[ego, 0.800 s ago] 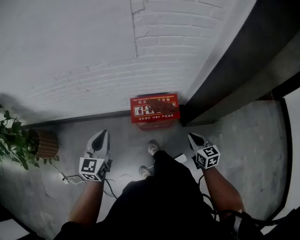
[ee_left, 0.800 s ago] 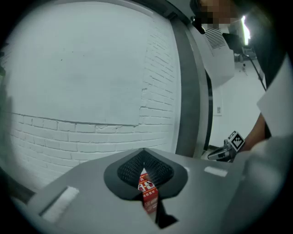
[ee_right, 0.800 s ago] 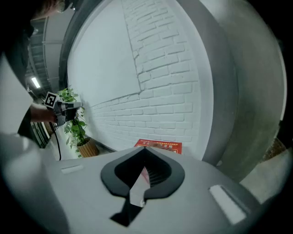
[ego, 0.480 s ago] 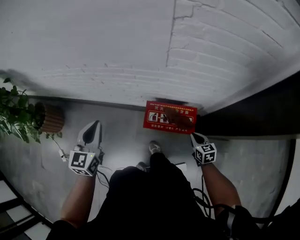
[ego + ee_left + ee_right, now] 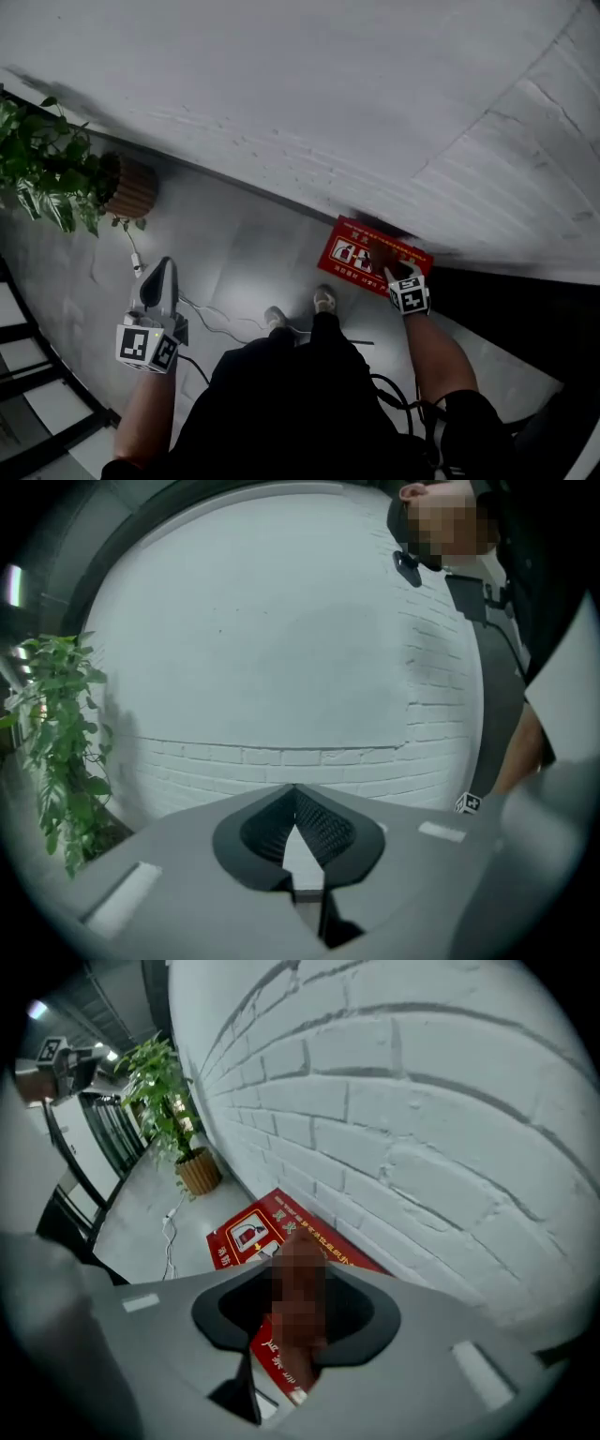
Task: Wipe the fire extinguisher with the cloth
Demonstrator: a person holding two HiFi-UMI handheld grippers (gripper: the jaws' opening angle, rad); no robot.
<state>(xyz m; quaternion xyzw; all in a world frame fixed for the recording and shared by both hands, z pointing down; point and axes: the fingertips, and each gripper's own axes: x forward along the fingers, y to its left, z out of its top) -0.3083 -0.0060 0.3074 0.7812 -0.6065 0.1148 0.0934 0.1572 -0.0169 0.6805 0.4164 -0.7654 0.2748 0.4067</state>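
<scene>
The red fire extinguisher box (image 5: 352, 251) lies flat on the floor against the foot of the white brick wall (image 5: 328, 94), its long axis running along the wall. The right gripper (image 5: 394, 274) is stretched forward and tipped steeply down over the box's near edge, fingers spread, nothing gripped. The left gripper (image 5: 164, 272) is held out near level towards the potted plant (image 5: 47, 169), fingers pressed together on nothing

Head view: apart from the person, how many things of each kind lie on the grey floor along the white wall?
Red box with printed lid: 1
Green leafy plant in a brown pot: 1
Thin white cable: 1
Total: 3
</scene>
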